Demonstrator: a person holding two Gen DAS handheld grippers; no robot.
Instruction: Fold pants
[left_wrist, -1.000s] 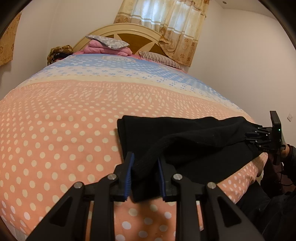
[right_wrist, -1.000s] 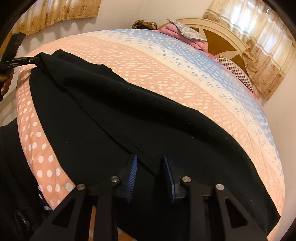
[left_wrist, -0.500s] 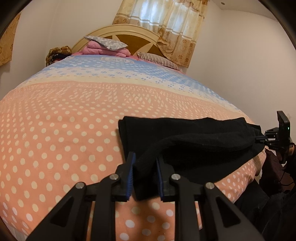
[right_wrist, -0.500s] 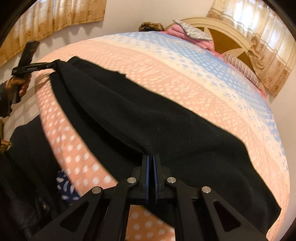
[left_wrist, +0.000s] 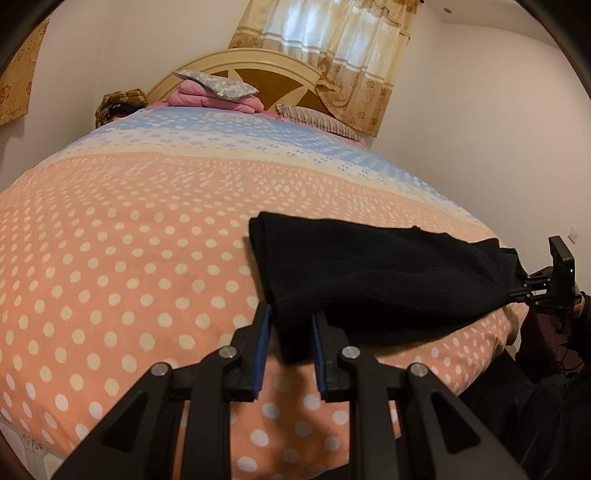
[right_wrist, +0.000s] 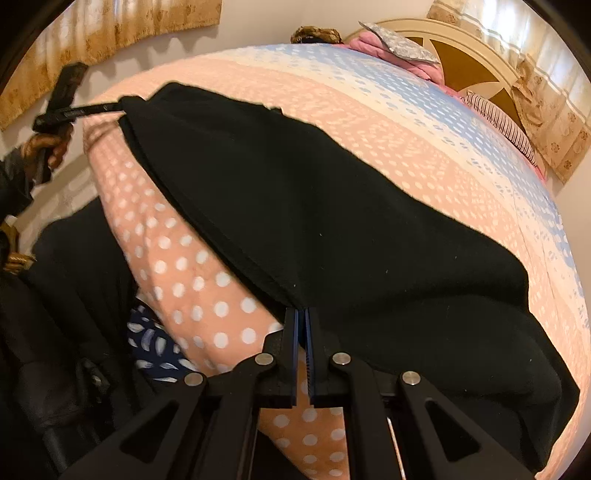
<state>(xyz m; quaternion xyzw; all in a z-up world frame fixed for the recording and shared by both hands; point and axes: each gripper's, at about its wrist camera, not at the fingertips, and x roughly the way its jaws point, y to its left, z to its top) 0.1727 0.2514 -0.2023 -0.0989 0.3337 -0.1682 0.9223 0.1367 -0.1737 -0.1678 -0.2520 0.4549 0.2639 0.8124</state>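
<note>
Pants (left_wrist: 369, 280) of black fabric lie stretched along the near edge of the bed (left_wrist: 129, 240), on a peach bedspread with white dots that turns to blue and cream bands toward the headboard (left_wrist: 266, 70). The left gripper (left_wrist: 290, 339) holds one end of the pants: a thick folded bunch of black cloth fills the gap between its blue-padded fingers (left_wrist: 262, 343), which press on it from both sides. From there the garment runs across the near edge to the other end, where the right gripper (left_wrist: 517, 291) shows small in the left wrist view, clamped on the fabric at the bed's near corner. In the right wrist view that right gripper (right_wrist: 302, 332) has its blue pads nearly together, pinching a thin edge of the pants (right_wrist: 332, 229) just at the fingertips, with the dotted bedspread (right_wrist: 192, 273) showing below the cloth. Far along the garment in this view, the left gripper (right_wrist: 110, 107) grips the opposite end, held by the person's hand (right_wrist: 46, 147). The pants are slightly raised at both held ends and rest on the bed between them. Pink bedding (left_wrist: 218, 98) and a grey patterned pillow (left_wrist: 218, 83) sit at the head of the bed, beneath a gold curtain (left_wrist: 332, 44).
</note>
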